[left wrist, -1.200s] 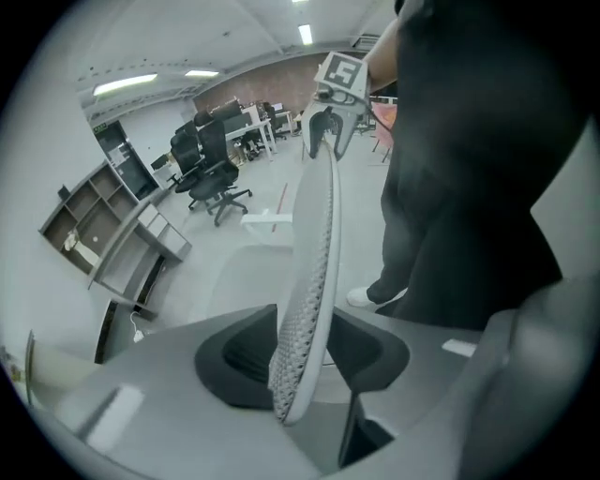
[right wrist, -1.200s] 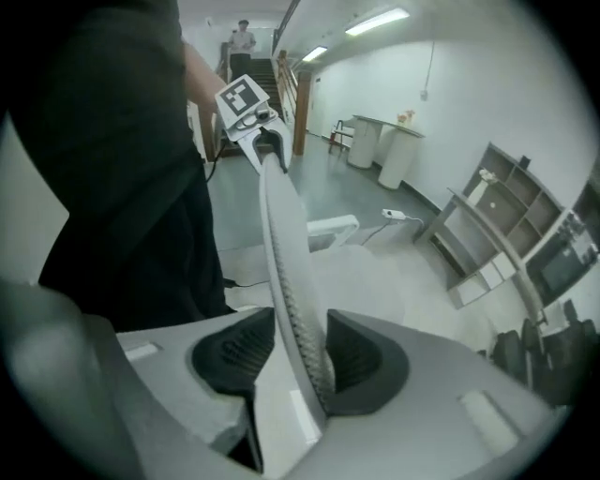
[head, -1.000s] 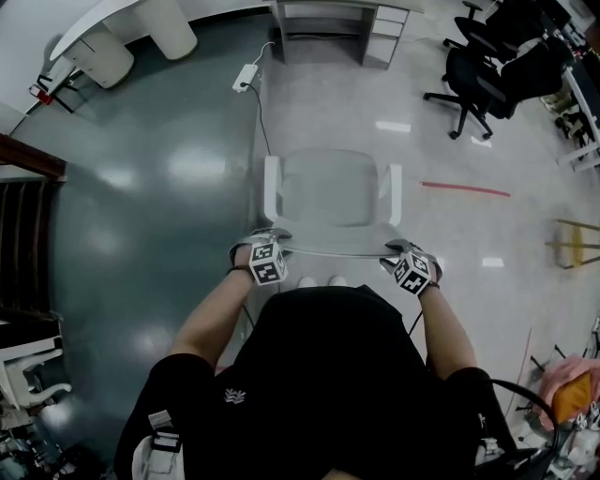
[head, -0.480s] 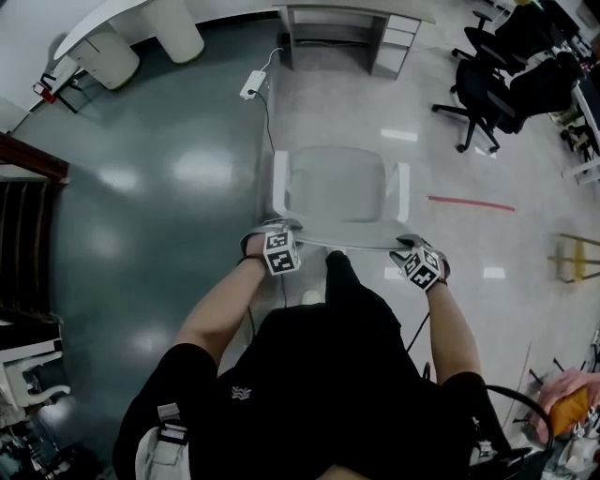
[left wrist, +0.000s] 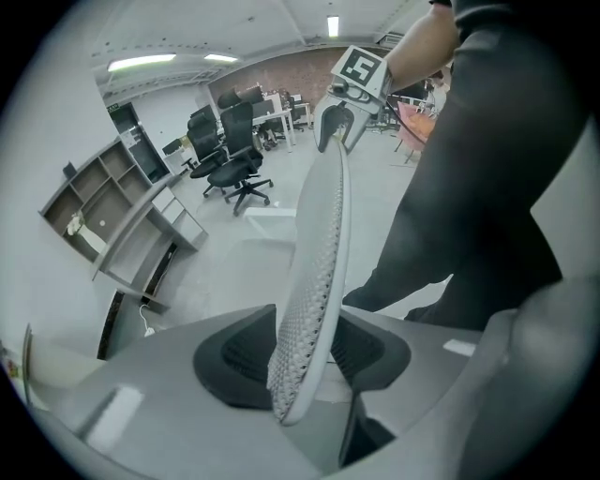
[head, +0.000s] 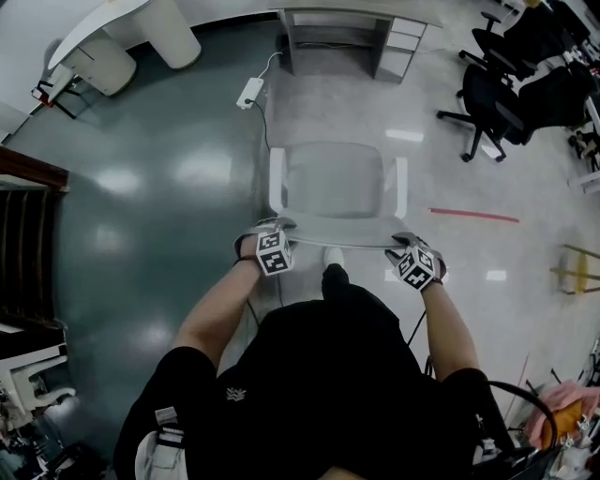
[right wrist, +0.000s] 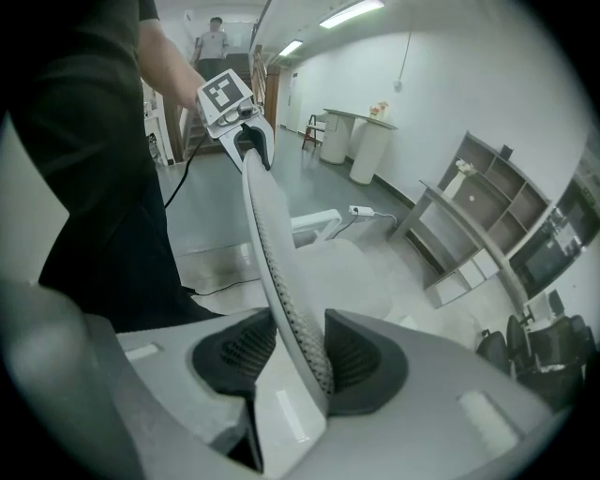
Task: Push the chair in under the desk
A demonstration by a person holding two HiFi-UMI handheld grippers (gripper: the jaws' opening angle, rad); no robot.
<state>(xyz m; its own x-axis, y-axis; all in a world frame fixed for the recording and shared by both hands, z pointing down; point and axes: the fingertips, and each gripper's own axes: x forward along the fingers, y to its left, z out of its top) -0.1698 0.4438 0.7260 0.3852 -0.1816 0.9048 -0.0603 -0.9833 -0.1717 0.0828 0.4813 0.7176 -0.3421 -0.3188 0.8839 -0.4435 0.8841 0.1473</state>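
A white mesh office chair (head: 333,183) stands on the floor in front of the grey desk (head: 361,14), seat facing it. My left gripper (head: 272,230) is shut on the left end of the backrest's top edge (head: 337,244), and my right gripper (head: 405,242) is shut on the right end. In the left gripper view the mesh backrest (left wrist: 314,281) runs between the dark pads of the left gripper (left wrist: 305,361), with the right gripper (left wrist: 342,122) at its far end. The right gripper view shows the backrest (right wrist: 281,272) clamped in the right gripper (right wrist: 300,361).
A white power strip (head: 248,92) and its cable lie on the floor left of the chair's path. Black office chairs (head: 497,84) stand at the right, white round pedestals (head: 103,47) at the upper left. A red floor stripe (head: 473,216) runs to the right. The person's foot (head: 333,255) is just behind the chair.
The chair and both grippers have moved forward toward the desk, and the person has stepped forward behind them. Both grips stay on the backrest.
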